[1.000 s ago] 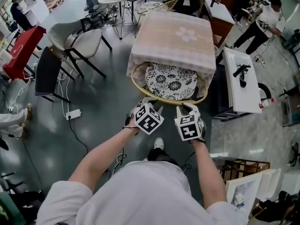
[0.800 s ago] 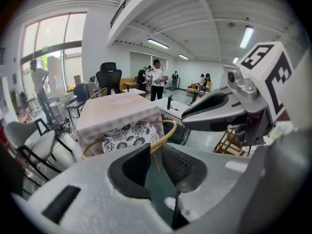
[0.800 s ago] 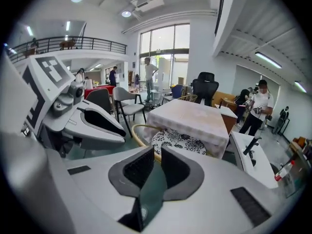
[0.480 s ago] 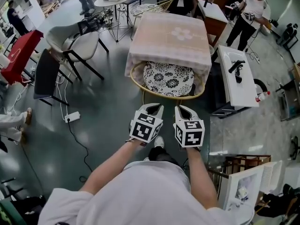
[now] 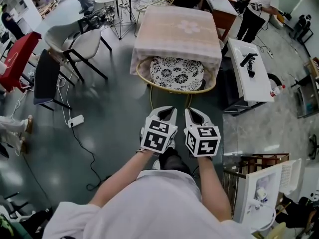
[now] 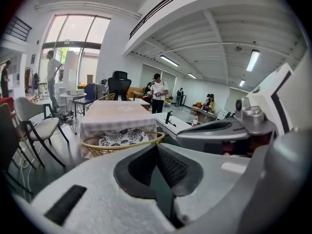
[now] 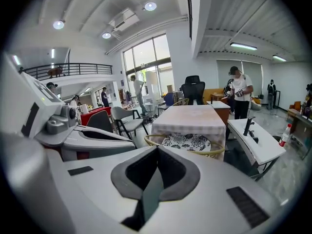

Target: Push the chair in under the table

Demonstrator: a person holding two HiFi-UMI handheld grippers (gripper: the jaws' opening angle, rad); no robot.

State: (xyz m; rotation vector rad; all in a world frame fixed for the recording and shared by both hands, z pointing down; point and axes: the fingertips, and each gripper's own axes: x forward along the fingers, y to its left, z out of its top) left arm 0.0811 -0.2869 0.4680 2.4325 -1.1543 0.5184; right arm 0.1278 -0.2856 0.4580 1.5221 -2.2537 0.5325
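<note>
Chair (image 5: 177,73), with a round golden cane rim and a black-and-white flowered cushion, upper centre of the head view. Its far part lies under the hanging cloth of the table (image 5: 172,36); its near rim stands out from the table edge toward the lower part of the frame. The table is covered by a pale pink checked cloth with a flower motif.

Left gripper (image 5: 167,110) and right gripper (image 5: 191,111), centre of the frame, side by side and just apart, each with its marker cube toward the person. Both point at the chair and stand clear of its rim, bare dark floor between. In the left gripper view the left gripper (image 6: 155,149) has just been closing, and its jaws now meet with nothing between them. In the right gripper view the right gripper (image 7: 157,151) shows the same.

White bench (image 5: 259,83), right of the table, carries a black object, possibly a tool, too small to identify. Grey chairs (image 5: 82,44) stand at upper left. A power strip (image 5: 76,120) with its cable lies on the floor at left.
</note>
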